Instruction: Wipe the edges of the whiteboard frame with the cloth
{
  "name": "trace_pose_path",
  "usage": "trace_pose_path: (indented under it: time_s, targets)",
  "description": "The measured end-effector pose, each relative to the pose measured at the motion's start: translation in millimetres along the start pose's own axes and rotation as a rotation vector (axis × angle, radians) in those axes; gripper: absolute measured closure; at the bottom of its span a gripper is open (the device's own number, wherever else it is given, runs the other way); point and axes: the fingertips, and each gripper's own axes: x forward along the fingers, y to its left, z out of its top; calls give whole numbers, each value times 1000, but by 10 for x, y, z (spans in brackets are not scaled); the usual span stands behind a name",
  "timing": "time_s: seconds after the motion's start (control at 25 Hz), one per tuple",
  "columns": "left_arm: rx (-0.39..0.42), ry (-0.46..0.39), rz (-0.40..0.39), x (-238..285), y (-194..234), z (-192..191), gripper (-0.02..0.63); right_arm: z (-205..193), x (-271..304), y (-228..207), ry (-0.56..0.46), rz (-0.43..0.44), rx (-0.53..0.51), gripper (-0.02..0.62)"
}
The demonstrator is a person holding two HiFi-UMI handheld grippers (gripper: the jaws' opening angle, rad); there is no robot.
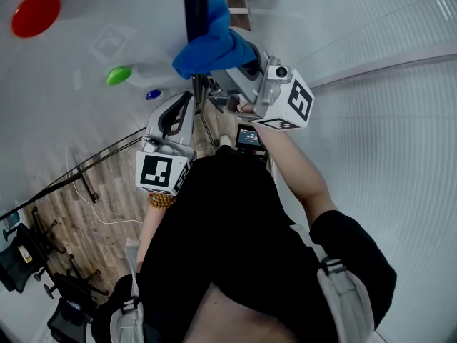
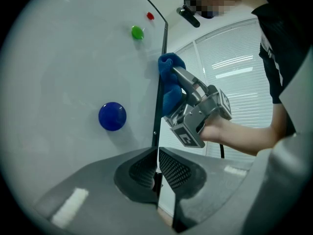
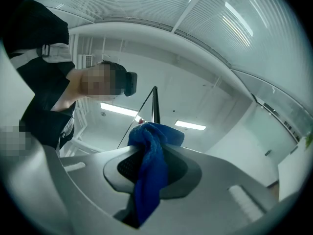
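Nearest the lens, the right gripper (image 3: 149, 153) has its jaws clamped on the blue cloth (image 3: 146, 180). The cloth bunches past the tips against the whiteboard frame (image 3: 155, 104). The left gripper (image 2: 156, 173) pinches that same frame between closed jaws, a little along it from the cloth. On the board face beside the frame sit a blue magnet (image 2: 112, 116) and, farther along, a green magnet (image 2: 137, 32).

The likely risks:
- Drag on the thin edge could tug the loose bundle out of the pinch.
- The cloth could roll off the frame onto the board face.
- A stroke toward the left gripper could bump it.
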Motion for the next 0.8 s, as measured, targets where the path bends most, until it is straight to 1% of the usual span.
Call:
trace_pose_path:
  time_s: [0.56, 0.8]
  targets:
    - [-8, 7, -5, 71, -12, 0, 605, -248, -237, -92, 45, -68, 5, 506]
    - [-11, 9, -5, -29, -30, -97, 605, -447, -395, -23, 68, -99, 22, 505]
